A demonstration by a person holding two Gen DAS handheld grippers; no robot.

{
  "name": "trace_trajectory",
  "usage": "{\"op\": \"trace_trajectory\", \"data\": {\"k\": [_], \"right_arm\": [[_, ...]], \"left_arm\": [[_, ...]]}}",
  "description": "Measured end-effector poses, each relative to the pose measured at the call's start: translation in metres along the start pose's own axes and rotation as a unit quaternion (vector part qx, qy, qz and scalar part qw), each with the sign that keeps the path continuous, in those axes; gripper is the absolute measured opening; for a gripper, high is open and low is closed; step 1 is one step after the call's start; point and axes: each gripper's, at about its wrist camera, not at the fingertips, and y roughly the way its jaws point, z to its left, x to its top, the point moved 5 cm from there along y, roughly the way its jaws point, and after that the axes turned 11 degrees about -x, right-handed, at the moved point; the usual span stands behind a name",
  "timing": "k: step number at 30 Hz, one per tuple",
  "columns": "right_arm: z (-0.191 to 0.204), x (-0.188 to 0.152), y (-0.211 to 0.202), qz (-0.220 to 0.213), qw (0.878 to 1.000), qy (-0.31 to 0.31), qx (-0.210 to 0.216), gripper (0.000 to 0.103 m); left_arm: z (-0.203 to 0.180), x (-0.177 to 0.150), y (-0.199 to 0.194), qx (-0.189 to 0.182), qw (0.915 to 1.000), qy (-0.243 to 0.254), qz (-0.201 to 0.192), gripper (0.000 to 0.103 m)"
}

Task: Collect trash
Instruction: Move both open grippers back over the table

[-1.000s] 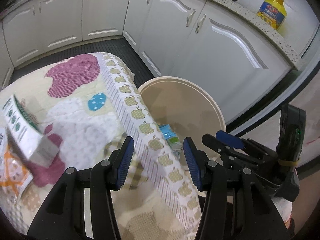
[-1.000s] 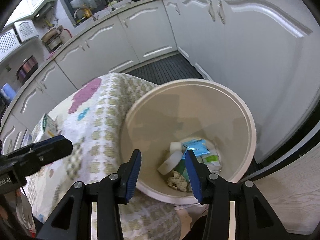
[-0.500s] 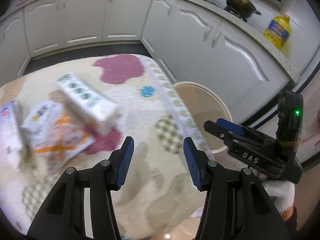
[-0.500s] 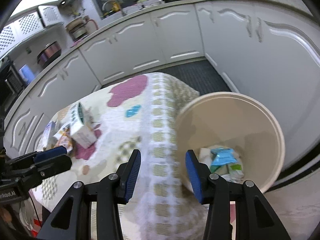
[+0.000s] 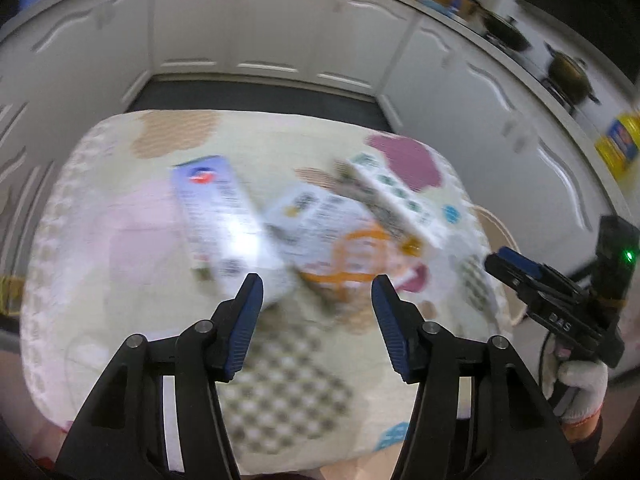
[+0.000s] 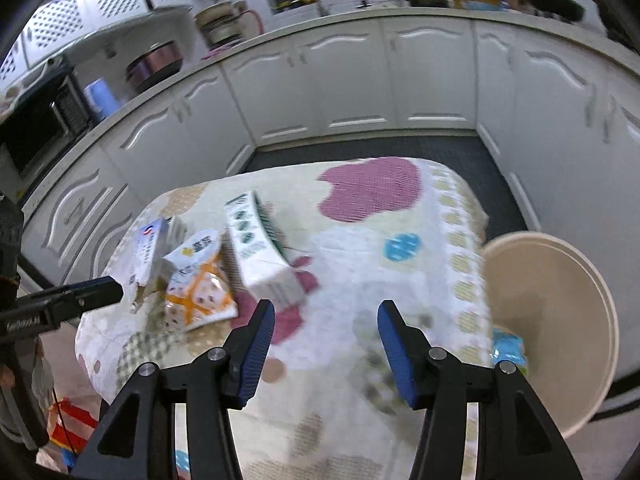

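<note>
Three packages (image 6: pixel 200 280) on patterned tablecloth (image 6: pixel 360 248), untouched.

Table (image 6: pixel 400 280), covered by a patterned cloth (image 6: pixel 372 196) printed with plum patches, a blue spot, checked areas and a dotted border.

Lying on the cloth, grouped toward one side:
- a white carton with green print (image 6: pixel 260 252), laid lengthwise, one end raised;
- a white and orange snack bag (image 6: pixel 200 284), overlapped at its edge by the green-printed carton;
- a white and blue box (image 6: pixel 150 248), torn at one end, set just beside the bag.

The three items are seen blurred in the left wrist view.
</note>
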Motion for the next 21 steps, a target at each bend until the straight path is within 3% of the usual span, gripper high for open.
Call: {"op": "trace_trajectory", "data": {"k": [4,9,21], "right_arm": [[0.024,0.013,0.01,0.0,1.0,-0.027,0.009,0.052],[0.045,0.028,0.022,0.002,0.999,-0.051,0.012,0.057],[0.073,0.046,0.06,0.018,0.995,-0.094,0.01,0.059]], "left_arm": [[0.031,0.009,-0.006,0.018,0.9993,-0.033,-0.006,0.062],[0.057,0.026,0.004,0.031,0.9969,-0.072,-0.007,0.062],[0.066,0.049,0.038,0.068,0.9934,-0.093,0.004,0.062]]}}
